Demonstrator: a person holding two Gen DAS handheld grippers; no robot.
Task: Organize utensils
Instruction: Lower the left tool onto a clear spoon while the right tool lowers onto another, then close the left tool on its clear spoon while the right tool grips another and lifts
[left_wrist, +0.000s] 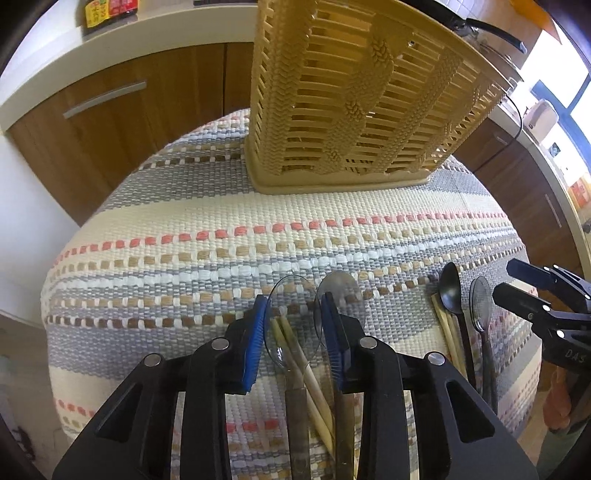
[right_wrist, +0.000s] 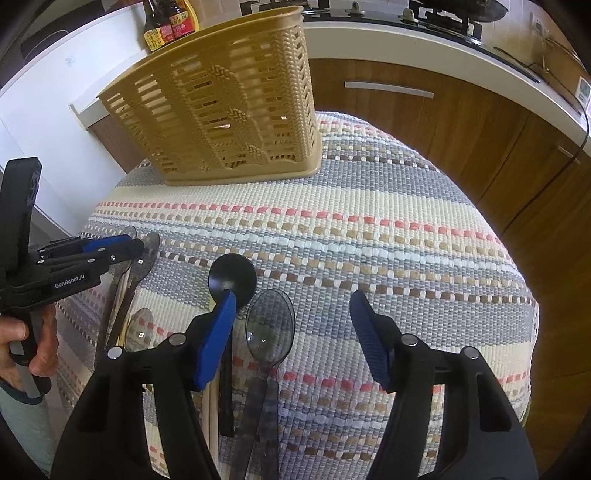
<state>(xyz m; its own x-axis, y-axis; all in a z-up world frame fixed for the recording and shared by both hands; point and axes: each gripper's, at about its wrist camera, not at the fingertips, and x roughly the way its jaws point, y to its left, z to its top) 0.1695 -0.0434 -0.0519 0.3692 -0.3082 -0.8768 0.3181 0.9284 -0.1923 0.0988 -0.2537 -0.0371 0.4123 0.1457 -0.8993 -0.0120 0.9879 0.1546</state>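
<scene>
A tan woven plastic basket (left_wrist: 354, 103) stands at the far side of a striped woven mat (left_wrist: 221, 221); it also shows in the right wrist view (right_wrist: 225, 107). My left gripper (left_wrist: 295, 317) is open, its blue pads either side of a clear spoon (left_wrist: 291, 314), chopsticks (left_wrist: 306, 369) and a second clear spoon (left_wrist: 343, 291) lying on the mat. My right gripper (right_wrist: 291, 321) is open wide over a black spoon (right_wrist: 232, 280) and a smoky clear spoon (right_wrist: 271, 328). Both spoons also show in the left wrist view, the black one (left_wrist: 452, 291) and the clear one (left_wrist: 480, 302).
Wooden cabinets (right_wrist: 424, 122) under a white counter stand behind the mat. Sauce bottles (right_wrist: 168, 26) sit on the counter. A stove (right_wrist: 388, 11) and a pan with a dark handle (left_wrist: 495, 33) are at the back. The mat's edges drop off left and right.
</scene>
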